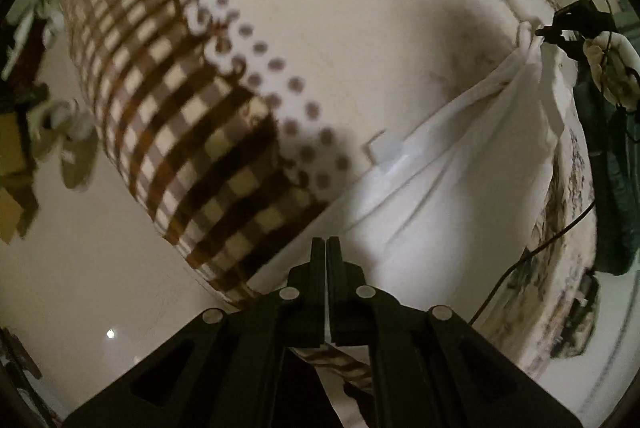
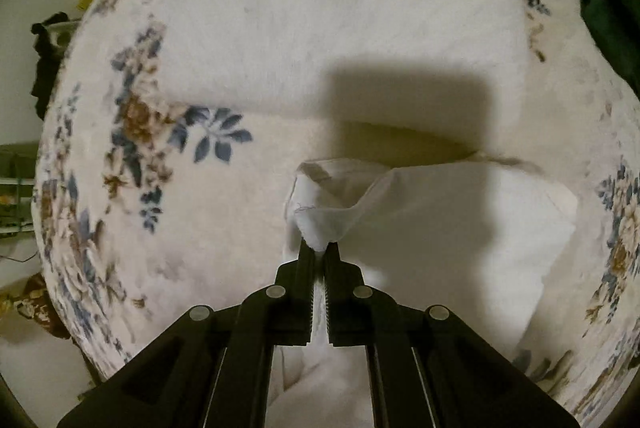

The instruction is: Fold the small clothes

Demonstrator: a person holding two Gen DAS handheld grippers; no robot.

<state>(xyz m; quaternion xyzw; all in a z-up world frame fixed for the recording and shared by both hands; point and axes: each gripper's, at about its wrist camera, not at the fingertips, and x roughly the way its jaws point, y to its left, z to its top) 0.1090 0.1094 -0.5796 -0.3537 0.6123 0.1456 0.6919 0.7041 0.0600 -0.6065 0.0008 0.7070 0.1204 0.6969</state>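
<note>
1. Cream plush blanket (image 2: 360, 8) with blue and brown flower prints covers the bed and fills most of both views; pale floor (image 1: 100, 268) shows beyond its edge in the left wrist view.
2. Brown-and-cream checked cloth (image 1: 192, 132) with a dotted border lies along the blanket's edge, to the left of the white garment.
3. White garment (image 1: 460, 196) is stretched above the blanket between the two grippers, with folds running toward the far corner.
4. Left gripper (image 1: 327, 242) has its fingers pressed together, pinching the garment's near edge.
5. Right gripper (image 2: 319, 248) is closed on a bunched corner of the white garment (image 2: 440, 228), with cloth visible between its toothed pads.
</note>
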